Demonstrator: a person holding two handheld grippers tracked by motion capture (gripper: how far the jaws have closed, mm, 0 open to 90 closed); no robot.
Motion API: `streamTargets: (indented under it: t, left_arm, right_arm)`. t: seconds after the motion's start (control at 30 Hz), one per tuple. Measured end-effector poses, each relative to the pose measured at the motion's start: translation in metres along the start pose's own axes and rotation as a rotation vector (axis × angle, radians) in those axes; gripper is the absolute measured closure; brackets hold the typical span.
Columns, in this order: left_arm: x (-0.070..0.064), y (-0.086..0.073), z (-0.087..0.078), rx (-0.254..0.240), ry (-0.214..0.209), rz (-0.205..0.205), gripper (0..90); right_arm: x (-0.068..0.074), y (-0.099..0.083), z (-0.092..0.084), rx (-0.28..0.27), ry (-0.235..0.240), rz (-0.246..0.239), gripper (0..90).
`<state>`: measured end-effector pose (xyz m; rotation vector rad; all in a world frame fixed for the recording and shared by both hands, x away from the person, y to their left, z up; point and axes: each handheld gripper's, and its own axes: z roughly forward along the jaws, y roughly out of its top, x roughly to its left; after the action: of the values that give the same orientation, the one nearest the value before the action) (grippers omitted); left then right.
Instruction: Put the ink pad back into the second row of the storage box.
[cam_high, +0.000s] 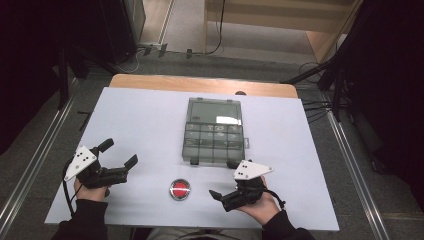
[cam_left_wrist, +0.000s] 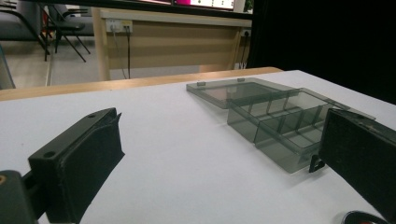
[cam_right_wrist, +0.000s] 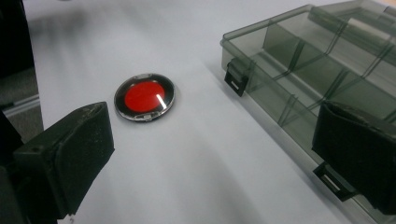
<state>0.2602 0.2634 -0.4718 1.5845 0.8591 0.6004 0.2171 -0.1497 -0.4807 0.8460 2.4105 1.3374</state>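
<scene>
A smoky clear compartment box (cam_high: 214, 131) lies open mid-table, its lid folded flat behind it and its dividers bare. In front of it rests a round red disc in a clear rim (cam_high: 179, 189). My left gripper (cam_high: 119, 153) stands open at the table's left, empty, aimed toward the box (cam_left_wrist: 280, 116). My right gripper (cam_high: 225, 184) is open too, low near the front edge, just right of the disc (cam_right_wrist: 144, 97) and before the box's front wall (cam_right_wrist: 299, 88). Nothing lies between either pair of jaws.
The white table top (cam_high: 145, 120) has a wooden strip (cam_high: 200, 84) along its far edge. Black latches (cam_right_wrist: 236, 77) stick out from the box's front. Metal rails (cam_high: 35, 160) and cables (cam_high: 315, 107) run along the floor on both sides.
</scene>
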Motion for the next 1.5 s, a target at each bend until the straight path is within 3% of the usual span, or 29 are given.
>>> streamTargets:
  t: [0.2,0.57,1.17,1.5]
  left_arm:
    - [0.0,0.0,-0.001,-0.007,-0.001,-0.002,0.0]
    - [0.0,0.0,0.0,-0.008,-0.005,-0.01,0.0]
    - [0.001,0.0,0.0,-0.003,-0.009,-0.019,0.0]
    - [0.001,0.0,0.0,-0.002,-0.01,-0.023,0.0]
  right_arm:
    - [0.009,0.012,0.012,0.061,0.021,-0.032,0.0]
    - [0.027,0.029,0.04,0.117,0.075,-0.083,0.0]
    - [0.043,0.033,0.089,0.223,0.116,-0.126,0.0]
    - [0.049,0.034,0.105,0.273,0.113,-0.151,11.8]
